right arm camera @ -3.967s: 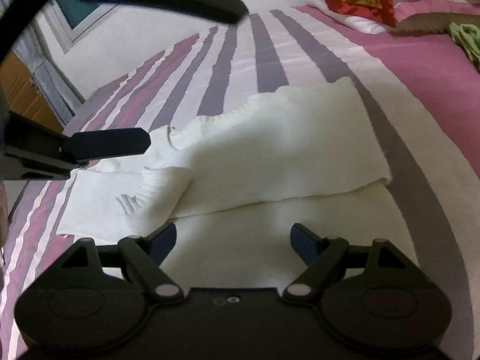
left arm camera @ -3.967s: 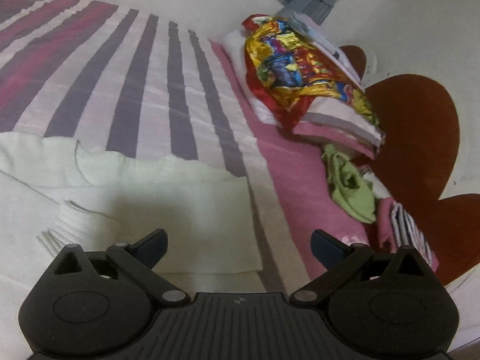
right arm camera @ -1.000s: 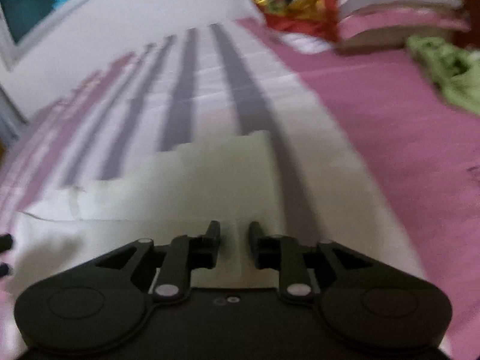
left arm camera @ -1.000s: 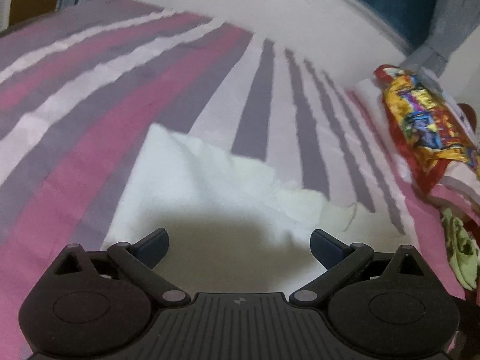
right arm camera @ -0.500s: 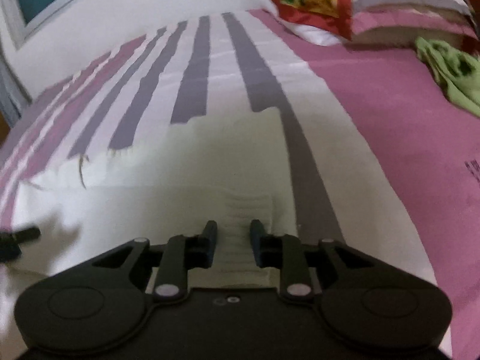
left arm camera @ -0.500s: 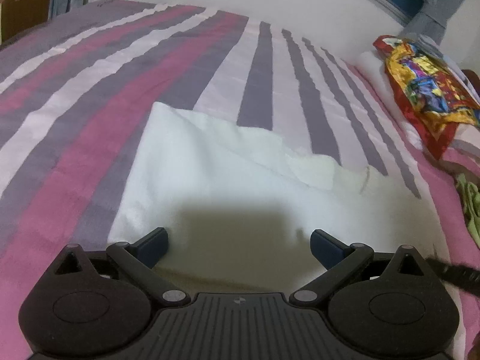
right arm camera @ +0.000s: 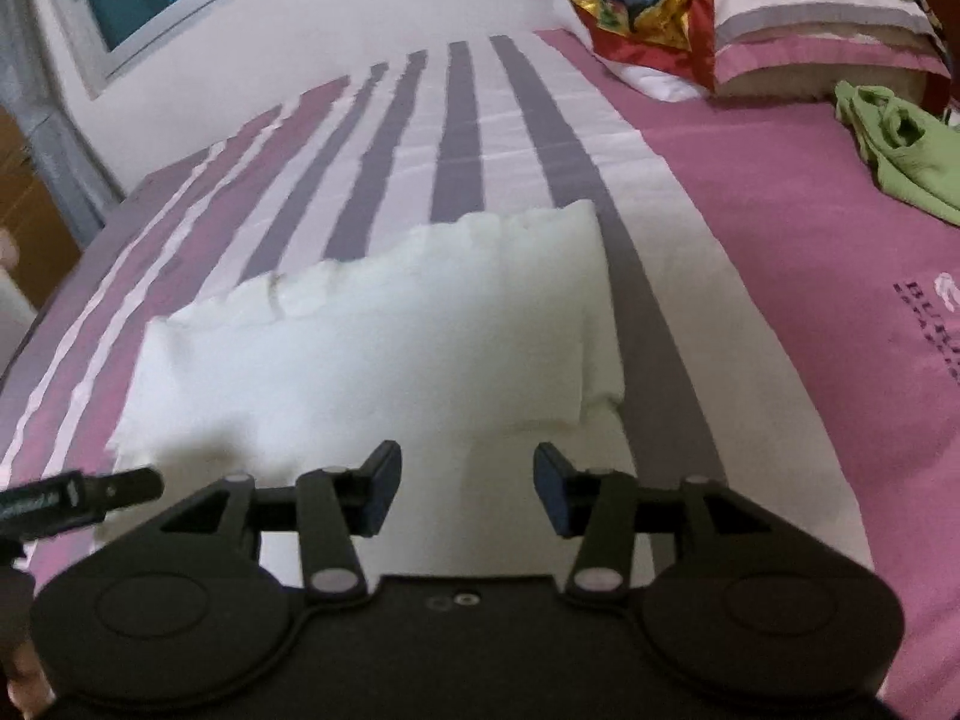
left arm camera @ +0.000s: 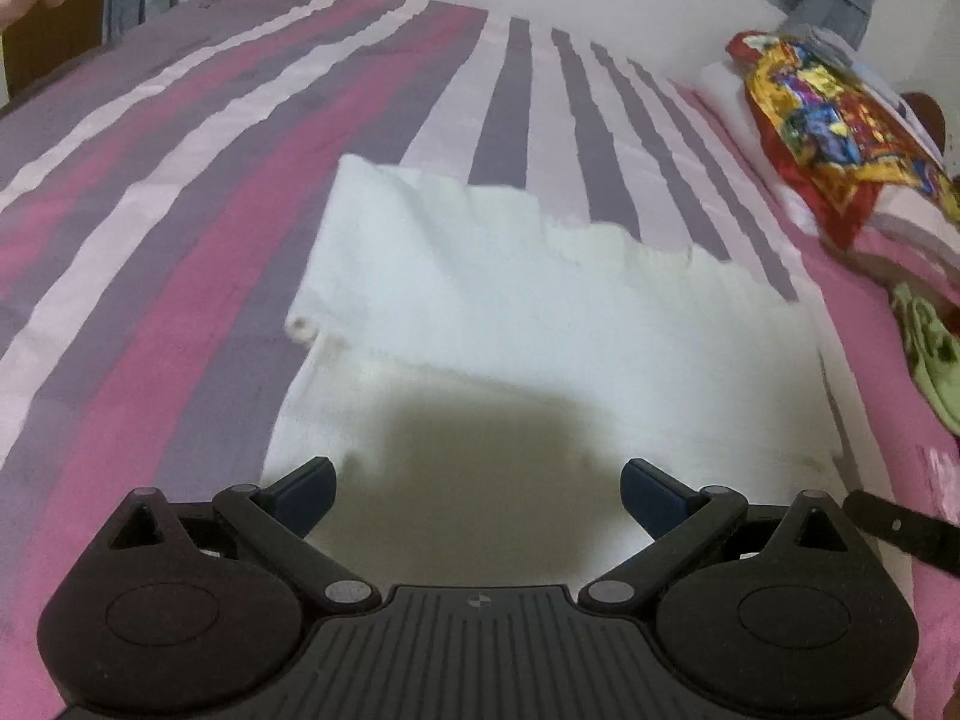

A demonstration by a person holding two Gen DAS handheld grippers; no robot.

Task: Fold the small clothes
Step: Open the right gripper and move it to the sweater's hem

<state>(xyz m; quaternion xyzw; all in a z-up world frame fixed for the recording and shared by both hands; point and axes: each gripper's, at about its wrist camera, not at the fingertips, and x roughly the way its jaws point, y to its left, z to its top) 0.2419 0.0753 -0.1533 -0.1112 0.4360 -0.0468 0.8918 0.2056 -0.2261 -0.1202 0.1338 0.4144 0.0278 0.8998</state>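
Note:
A white knit garment [left arm camera: 540, 324] lies folded in layers on the striped bed cover; it also shows in the right wrist view [right arm camera: 372, 360]. My left gripper [left arm camera: 478, 495] is open and empty, just above the garment's near edge. My right gripper [right arm camera: 467, 487] is open and empty, over the garment's near right part. A finger of the right gripper shows at the right edge of the left wrist view [left arm camera: 900, 531]. A finger of the left gripper shows at the left of the right wrist view [right arm camera: 78, 501].
The bed cover [left arm camera: 180, 210] has purple, pink and white stripes. A pillow [right arm camera: 810, 30] with a bright printed cloth [left arm camera: 834, 138] sits at the head of the bed. A crumpled green garment [right arm camera: 900, 150] lies on the pink part.
My right gripper has opened and let go of the garment's edge. The top layer now lies folded over on the garment. Both grippers have drawn back slightly.

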